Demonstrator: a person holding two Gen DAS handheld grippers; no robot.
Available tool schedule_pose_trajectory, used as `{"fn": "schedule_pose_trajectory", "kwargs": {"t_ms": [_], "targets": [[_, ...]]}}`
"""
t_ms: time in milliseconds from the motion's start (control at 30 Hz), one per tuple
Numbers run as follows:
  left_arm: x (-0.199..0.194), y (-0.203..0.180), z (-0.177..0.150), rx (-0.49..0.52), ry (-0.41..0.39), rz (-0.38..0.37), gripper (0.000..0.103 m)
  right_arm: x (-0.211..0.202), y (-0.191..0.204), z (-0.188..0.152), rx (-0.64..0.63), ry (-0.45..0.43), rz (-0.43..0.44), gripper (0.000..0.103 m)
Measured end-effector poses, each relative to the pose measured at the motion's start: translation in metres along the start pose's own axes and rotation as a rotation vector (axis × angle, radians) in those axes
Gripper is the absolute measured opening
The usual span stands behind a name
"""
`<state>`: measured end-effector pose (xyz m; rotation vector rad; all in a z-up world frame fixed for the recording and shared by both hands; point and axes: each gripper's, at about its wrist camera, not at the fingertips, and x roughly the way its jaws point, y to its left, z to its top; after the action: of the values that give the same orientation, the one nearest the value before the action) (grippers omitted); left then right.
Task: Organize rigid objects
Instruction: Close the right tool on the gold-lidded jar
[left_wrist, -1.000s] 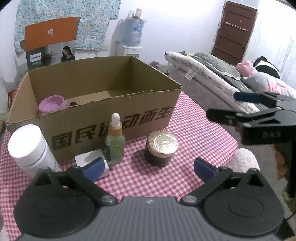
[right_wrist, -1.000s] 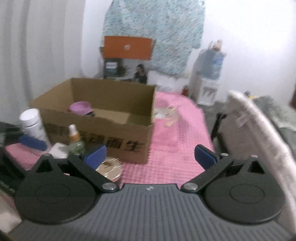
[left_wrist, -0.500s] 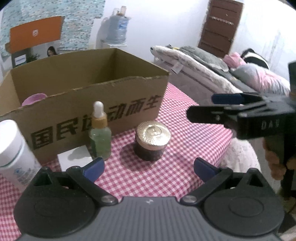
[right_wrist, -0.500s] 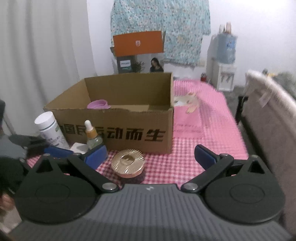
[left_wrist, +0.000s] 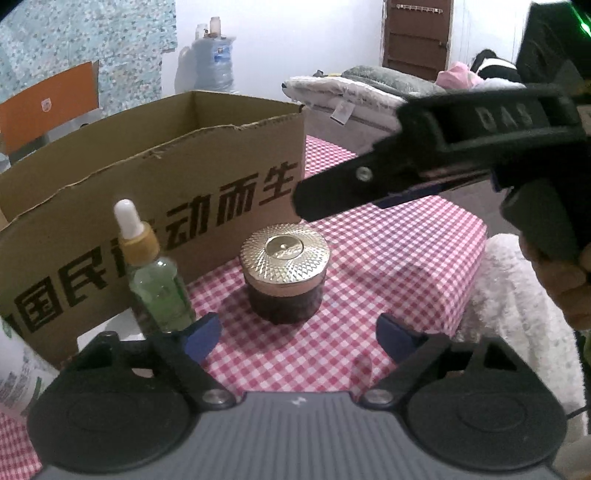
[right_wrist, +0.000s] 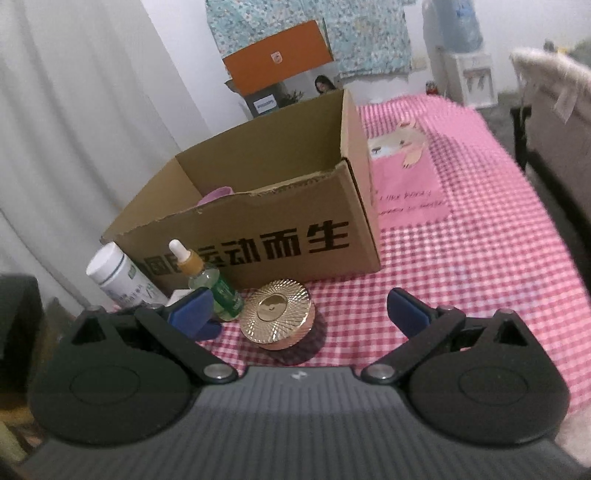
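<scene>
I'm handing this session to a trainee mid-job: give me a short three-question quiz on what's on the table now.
1. True or false: the gold-lidded jar is inside the cardboard box.
2. Which stands closest to the dropper bottle? A) white bottle B) water dispenser C) orange box
3. Fill in: the left gripper and the right gripper both have ____ jaws, holding nothing.

Key: 1 false, it stands on the checked cloth in front of the box; 2 A; 3 open.
</scene>
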<state>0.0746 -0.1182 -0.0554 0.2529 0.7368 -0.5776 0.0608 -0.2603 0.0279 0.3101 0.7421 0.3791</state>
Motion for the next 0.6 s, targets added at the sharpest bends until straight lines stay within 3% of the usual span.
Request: {"fn": "schedule_pose_trajectory", "kwargs": {"t_ms": [133,300,367,600], "targets": [[0.009,-0.002,0.003,0.002,-0.001,0.019,0.083,0.013,-0.010,0.003,0.060,0.036,0.051,0.084],[0.020,0.000,0.008,-0.023,0.007,0.014,0.073,0.033,-0.021,0.005,0.135,0.090,0.121,0.059],[0.022,0.001,0.009,-0.035,0.011,0.005,0.070,0.042,-0.025,0.005,0.164,0.111,0.146,0.053],[0.022,0.002,0.010,-0.047,0.015,0.001,0.069,0.052,-0.026,0.003,0.184,0.155,0.161,0.050]]}}
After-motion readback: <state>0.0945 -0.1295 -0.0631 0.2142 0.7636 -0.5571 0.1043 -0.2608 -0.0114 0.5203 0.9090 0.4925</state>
